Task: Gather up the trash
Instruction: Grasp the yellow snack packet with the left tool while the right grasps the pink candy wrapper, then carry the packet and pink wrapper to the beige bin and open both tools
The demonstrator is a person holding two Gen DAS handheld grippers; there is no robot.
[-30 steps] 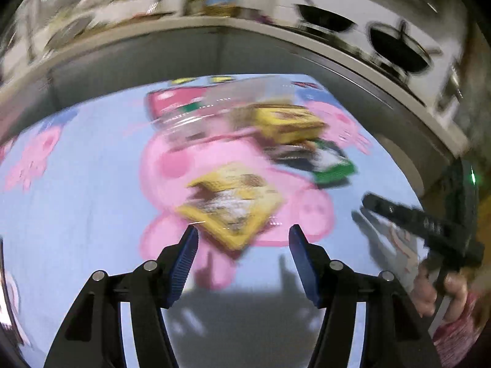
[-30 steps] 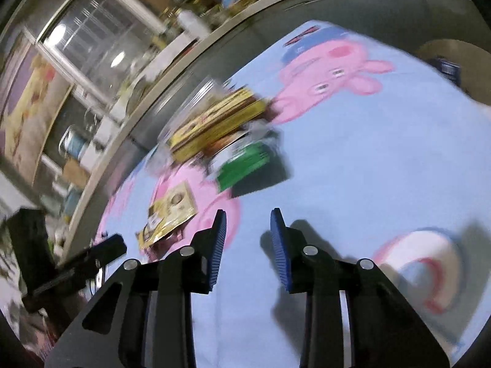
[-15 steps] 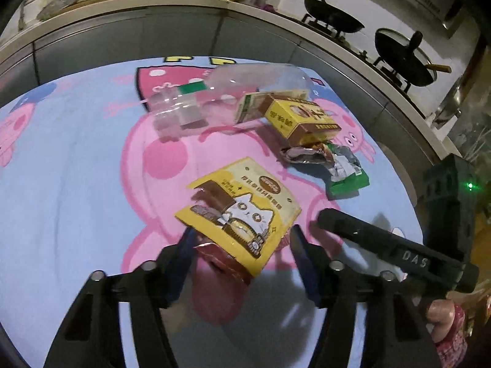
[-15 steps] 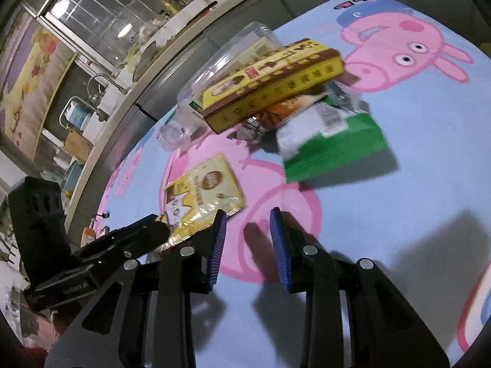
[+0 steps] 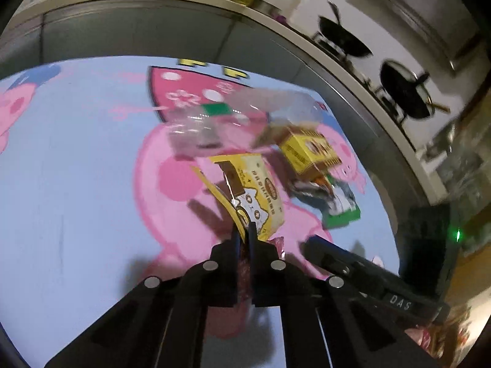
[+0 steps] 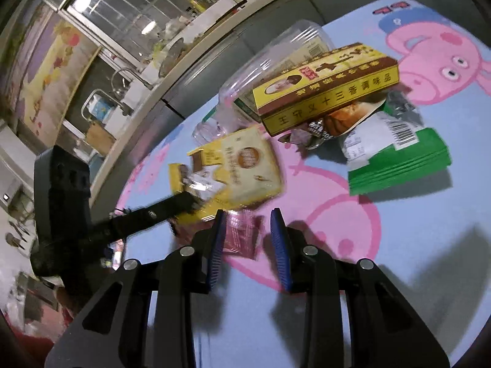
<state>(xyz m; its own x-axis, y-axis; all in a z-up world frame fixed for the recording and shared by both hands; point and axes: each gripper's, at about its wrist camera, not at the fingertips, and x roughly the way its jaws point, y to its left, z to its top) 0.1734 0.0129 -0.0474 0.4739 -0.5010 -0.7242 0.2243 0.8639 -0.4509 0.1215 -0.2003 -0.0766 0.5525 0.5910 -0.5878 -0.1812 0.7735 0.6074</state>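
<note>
My left gripper [image 5: 244, 234] is shut on the near edge of a yellow cat-print snack bag [image 5: 254, 190], lifted and tilted off the cloth; it also shows in the right wrist view [image 6: 236, 168], with the left gripper [image 6: 181, 202] on its corner. A small red wrapper [image 6: 241, 236] lies between the fingers of my open right gripper [image 6: 250, 239]. Behind lie a clear plastic bottle [image 5: 239, 116], a yellow-brown box [image 6: 328, 86], a crumpled wrapper [image 6: 346, 119] and a green packet [image 6: 396, 162].
The trash lies on a blue Peppa Pig cloth [image 5: 70, 190] over the table. A grey counter edge [image 5: 245, 33] curves behind it, with pans on a stove [image 5: 402, 92] at the right. A sink and shelves [image 6: 122, 86] stand at the left.
My left gripper has closed on the yellow snack bag and lifted its edge. My right gripper has moved in to the red wrapper and opened wider around it.
</note>
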